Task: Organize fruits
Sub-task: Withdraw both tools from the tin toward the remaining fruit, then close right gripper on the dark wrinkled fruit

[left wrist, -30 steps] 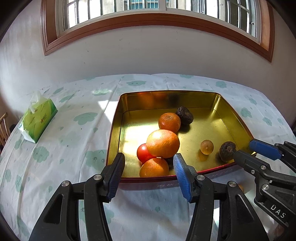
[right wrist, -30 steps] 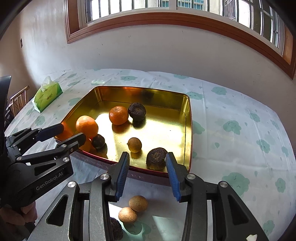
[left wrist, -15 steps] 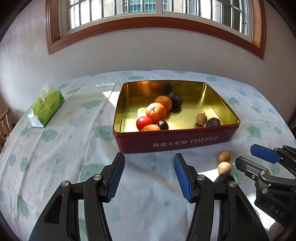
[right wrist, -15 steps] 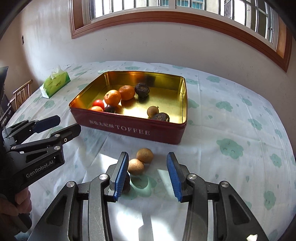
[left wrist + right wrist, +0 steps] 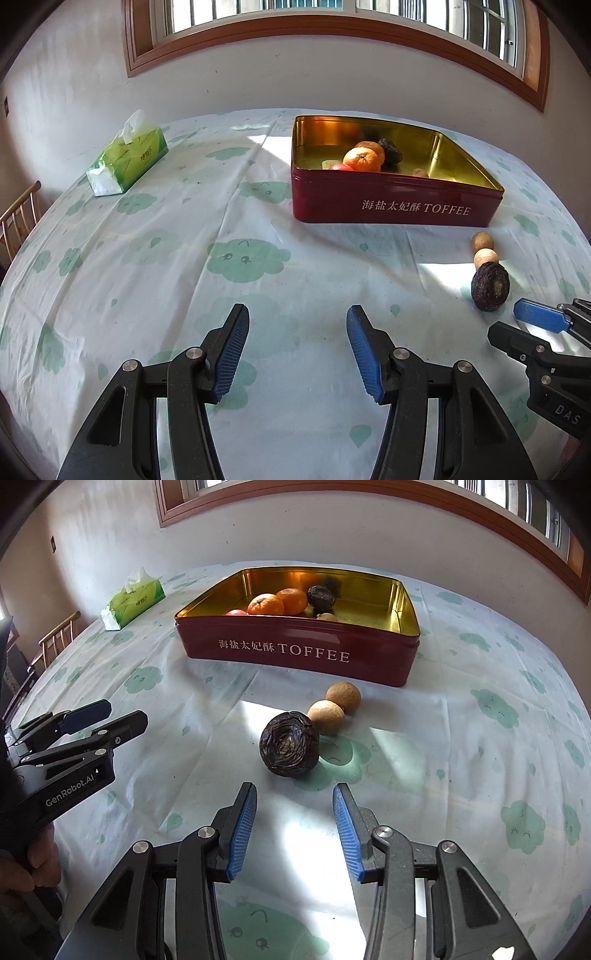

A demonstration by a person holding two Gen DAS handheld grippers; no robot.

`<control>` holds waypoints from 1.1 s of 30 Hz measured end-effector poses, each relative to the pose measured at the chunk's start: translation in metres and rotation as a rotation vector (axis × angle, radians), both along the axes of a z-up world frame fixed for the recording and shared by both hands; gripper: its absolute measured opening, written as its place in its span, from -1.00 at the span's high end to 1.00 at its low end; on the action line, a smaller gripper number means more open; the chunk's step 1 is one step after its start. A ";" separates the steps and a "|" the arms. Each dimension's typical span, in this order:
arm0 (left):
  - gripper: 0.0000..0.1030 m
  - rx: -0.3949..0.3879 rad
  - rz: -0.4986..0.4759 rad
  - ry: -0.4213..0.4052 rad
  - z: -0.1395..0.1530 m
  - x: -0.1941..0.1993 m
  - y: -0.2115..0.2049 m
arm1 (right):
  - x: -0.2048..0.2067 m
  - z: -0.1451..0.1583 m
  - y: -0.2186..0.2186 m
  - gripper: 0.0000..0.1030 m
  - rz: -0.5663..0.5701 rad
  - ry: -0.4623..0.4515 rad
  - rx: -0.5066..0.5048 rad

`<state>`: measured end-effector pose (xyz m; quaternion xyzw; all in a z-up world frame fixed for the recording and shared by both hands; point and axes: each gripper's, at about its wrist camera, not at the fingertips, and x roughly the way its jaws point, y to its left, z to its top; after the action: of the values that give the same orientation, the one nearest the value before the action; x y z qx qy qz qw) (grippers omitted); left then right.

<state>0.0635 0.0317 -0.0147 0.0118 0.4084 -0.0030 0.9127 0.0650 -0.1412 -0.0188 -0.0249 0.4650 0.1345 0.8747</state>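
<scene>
The counter (image 5: 461,738), under a cloth printed with green clouds, carries a red tin (image 5: 303,650) lettered "海盐太妃酥 TOFFEE", gold inside. Oranges (image 5: 266,604), a tomato and dark fruits lie in the tin, partly hidden by its front wall. A green tissue pack (image 5: 127,162) sits well to its left; its print is too small to read. Just in front of the tin lie a dark wrinkled fruit (image 5: 289,744) and two tan round fruits (image 5: 327,717) in a row, touching. The right claw (image 5: 294,827) is spread and empty, near the dark fruit. The left claw (image 5: 297,354), spread and empty, shows "GenRobot.AI" only from the right wrist; "DAS", cut off, only from the left.
</scene>
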 end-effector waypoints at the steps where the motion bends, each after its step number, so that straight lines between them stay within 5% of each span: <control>1: -0.09 -0.005 0.004 -0.001 0.000 0.000 0.002 | 0.001 -0.001 0.003 0.21 0.004 0.000 -0.003; 19: -0.09 -0.016 0.014 0.020 -0.011 0.002 0.007 | 0.024 -0.005 0.020 0.26 -0.013 -0.047 -0.033; 33: -0.10 -0.007 -0.044 0.013 -0.006 -0.008 -0.016 | 0.002 -0.004 -0.011 0.38 -0.060 -0.058 -0.036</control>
<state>0.0556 0.0157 -0.0206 0.0174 0.4140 -0.0246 0.9098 0.0667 -0.1520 -0.0232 -0.0306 0.4425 0.0991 0.8908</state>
